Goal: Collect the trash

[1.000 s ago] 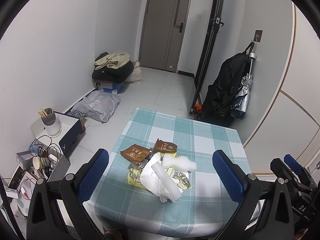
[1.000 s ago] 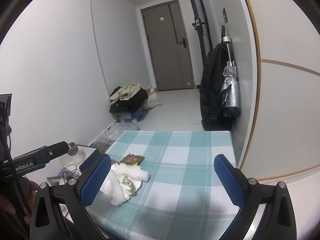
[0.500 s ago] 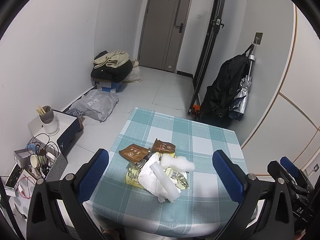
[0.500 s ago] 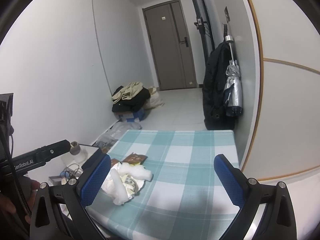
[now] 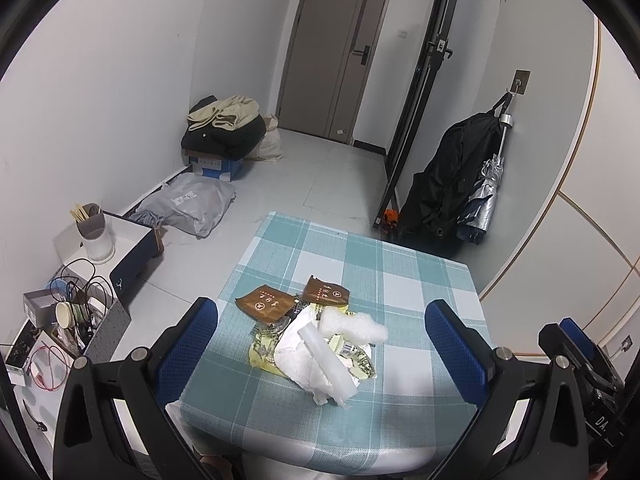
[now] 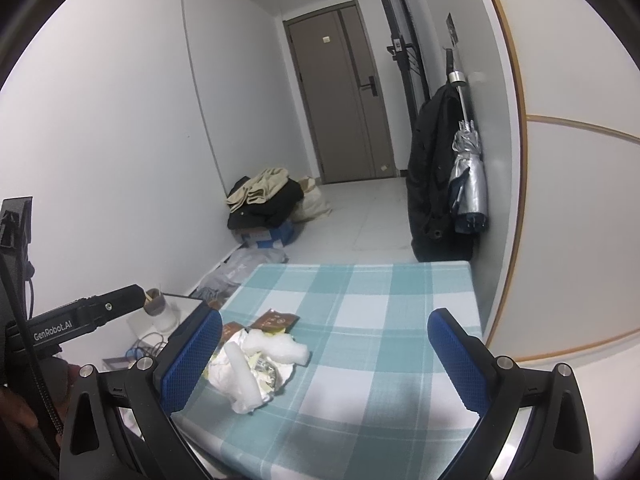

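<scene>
Both grippers higher above trash pile (image 5: 316,340)

**Around the room: door, coat, clutter by the wall**

A table with a teal-and-white checked cloth (image 5: 400,280) stands near the right wall. Beyond it, a grey door (image 5: 336,52) closes the far end of the pale tiled floor. On the right wall a black coat (image 5: 448,176) hangs from a hook, with a folded silver umbrella (image 5: 486,196) just beside it. Against the left wall, beige and black clothes are piled on a blue box (image 5: 216,166); nearer lies a grey plastic bag (image 5: 192,208). A white cabinet (image 5: 120,240) carries a cup holding what look like chopsticks (image 5: 90,220). Closest in, a grey bin (image 5: 80,320) holds tangled cables and a paper cup.
</scene>
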`<state>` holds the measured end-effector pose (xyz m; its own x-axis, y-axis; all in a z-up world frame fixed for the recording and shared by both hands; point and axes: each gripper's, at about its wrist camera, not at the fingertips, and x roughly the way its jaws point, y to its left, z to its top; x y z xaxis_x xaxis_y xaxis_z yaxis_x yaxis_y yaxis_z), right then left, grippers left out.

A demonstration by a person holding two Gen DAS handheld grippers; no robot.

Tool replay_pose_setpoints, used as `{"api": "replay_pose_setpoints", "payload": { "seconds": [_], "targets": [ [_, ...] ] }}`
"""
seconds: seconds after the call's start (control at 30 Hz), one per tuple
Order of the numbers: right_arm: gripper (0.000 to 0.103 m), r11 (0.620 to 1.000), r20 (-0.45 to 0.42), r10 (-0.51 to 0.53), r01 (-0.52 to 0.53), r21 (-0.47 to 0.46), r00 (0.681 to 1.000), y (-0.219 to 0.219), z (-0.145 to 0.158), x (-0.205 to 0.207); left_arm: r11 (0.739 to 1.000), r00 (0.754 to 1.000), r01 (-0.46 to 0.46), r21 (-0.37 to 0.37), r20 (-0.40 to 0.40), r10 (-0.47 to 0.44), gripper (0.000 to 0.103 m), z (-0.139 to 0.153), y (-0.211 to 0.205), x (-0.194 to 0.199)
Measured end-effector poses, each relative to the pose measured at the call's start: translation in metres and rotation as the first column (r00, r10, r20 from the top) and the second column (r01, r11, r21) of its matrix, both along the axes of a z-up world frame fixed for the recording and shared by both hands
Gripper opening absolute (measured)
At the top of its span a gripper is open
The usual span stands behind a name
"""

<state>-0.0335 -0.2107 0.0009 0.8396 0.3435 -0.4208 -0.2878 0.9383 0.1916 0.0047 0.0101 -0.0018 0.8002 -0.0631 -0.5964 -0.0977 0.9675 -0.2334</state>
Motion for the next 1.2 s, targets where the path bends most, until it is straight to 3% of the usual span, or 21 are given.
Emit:
{"api": "replay_pose_setpoints", "payload": {
  "seconds": [0.43, 0.7, 0.87, 0.93, 1.1, 1.2],
  "targets": [
    [0.103, 0.999, -0.040, 0.035, -0.036, -0.019, 0.999, 0.009, -0.005, 0.008, 0.998, 0.999, -0.001, -0.056, -0.032, -0.001, 0.102, -0.005, 0.012, 0.004],
    [0.103, 0.980, -0.147, 0.188, -0.196, -0.038, 0.971, 0.045, -0.022, 0.030, 0.997, 0.998, -0.042, -0.069, -0.039, 0.039, 0.102, -0.014, 0.045, 0.009],
    [0.094, 0.954, -0.205, 0.272, -0.291, -0.067, 0.940, 0.082, -0.038, 0.048, 0.993, 0.997, -0.057, -0.105, -0.062, 0.050, 0.102, -0.023, 0.071, 0.016],
    [0.078, 0.942, -0.239, 0.303, -0.328, -0.071, 0.923, 0.099, -0.046, 0.054, 0.990, 0.995, -0.069, -0.120, -0.079, 0.060, 0.102, -0.027, 0.080, 0.019],
    [0.075, 0.925, -0.292, 0.334, -0.371, -0.083, 0.896, 0.128, -0.067, 0.069, 0.980, 0.989, -0.097, -0.174, -0.124, 0.076, 0.102, -0.036, 0.097, 0.024],
    [0.067, 0.909, -0.317, 0.355, -0.404, -0.103, 0.880, 0.146, -0.079, 0.076, 0.969, 0.988, -0.105, -0.223, -0.137, 0.075, 0.102, -0.041, 0.106, 0.027]
  ]
}}
